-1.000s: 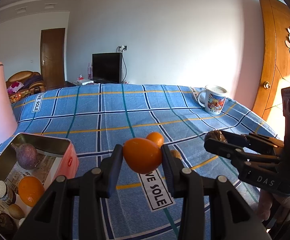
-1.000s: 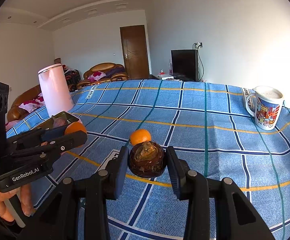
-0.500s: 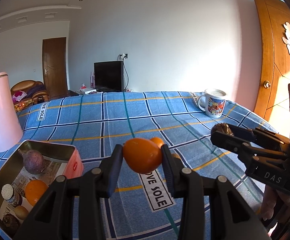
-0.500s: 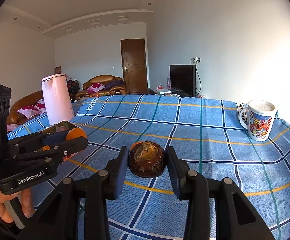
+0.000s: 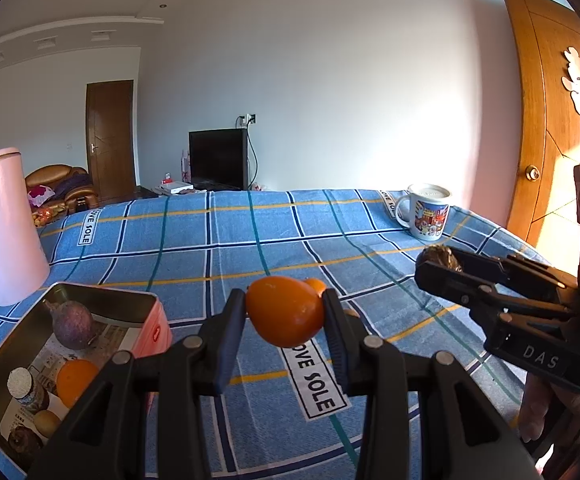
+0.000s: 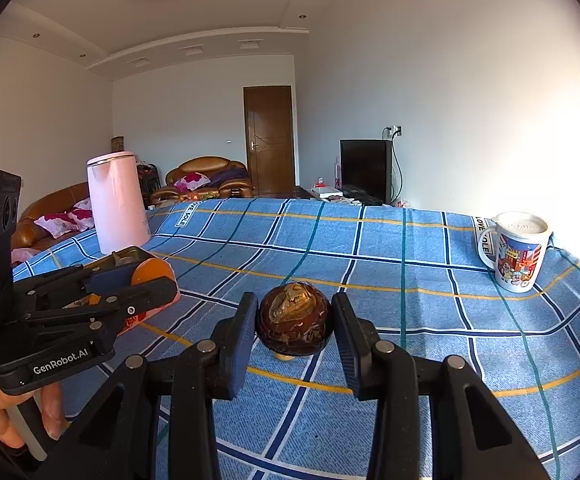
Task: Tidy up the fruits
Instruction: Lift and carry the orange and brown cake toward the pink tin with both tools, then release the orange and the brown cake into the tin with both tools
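Note:
My left gripper (image 5: 285,312) is shut on an orange (image 5: 284,310) and holds it above the blue checked cloth, right of the open metal tin (image 5: 106,303). The tin holds a purple fruit (image 5: 72,322), an orange (image 5: 76,378) and other small items. My right gripper (image 6: 294,326) is shut on a brown, rough round fruit (image 6: 294,324), held above the cloth. Another small orange (image 5: 315,285) lies on the cloth behind the held one. The right gripper (image 5: 437,264) also shows at the right of the left wrist view, and the left gripper (image 6: 152,280) at the left of the right wrist view.
A tall pink kettle (image 5: 6,228) stands behind the tin at the left. A printed mug (image 6: 519,250) stands at the far right of the table. A small pale fruit (image 5: 351,313) lies on the cloth. A wooden door (image 5: 549,120) is at the right.
Both grippers have risen a little with their fruits still held. The views tilt up and the tin sits lower and further left in the left wrist view.

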### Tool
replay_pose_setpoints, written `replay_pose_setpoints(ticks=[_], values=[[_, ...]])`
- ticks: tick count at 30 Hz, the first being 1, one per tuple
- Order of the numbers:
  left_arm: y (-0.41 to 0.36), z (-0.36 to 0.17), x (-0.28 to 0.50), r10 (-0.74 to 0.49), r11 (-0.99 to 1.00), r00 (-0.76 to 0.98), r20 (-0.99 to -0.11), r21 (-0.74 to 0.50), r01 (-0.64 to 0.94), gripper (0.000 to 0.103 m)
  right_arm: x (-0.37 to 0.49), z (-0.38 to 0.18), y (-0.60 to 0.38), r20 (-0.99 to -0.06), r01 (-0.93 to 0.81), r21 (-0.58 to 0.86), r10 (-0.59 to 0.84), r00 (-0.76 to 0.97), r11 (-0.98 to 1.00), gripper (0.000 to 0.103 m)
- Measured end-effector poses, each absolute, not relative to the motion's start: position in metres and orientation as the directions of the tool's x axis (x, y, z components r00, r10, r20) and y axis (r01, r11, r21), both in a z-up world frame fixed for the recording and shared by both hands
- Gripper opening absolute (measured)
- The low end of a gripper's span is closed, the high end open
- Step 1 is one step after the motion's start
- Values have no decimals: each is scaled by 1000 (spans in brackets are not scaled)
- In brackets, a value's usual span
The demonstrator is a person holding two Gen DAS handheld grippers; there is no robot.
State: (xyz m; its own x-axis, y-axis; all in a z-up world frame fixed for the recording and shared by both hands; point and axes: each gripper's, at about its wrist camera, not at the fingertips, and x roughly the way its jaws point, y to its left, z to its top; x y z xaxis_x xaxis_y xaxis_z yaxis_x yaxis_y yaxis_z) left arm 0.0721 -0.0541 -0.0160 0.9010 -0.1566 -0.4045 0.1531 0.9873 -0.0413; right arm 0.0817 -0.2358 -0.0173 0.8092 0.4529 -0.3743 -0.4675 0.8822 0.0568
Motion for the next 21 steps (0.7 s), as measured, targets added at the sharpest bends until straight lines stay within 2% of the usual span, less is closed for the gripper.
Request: replay_pose_setpoints(ticks=[12, 21], values=[[-33, -14, 66, -153, 988, 904, -398, -71, 136, 41, 80, -4, -199, -377, -522, 40, 497, 782, 852, 40], [7, -10, 59, -104, 992, 914, -392, -111, 65, 40, 81, 8, -155, -382, -590, 33, 556, 738, 806, 40]])
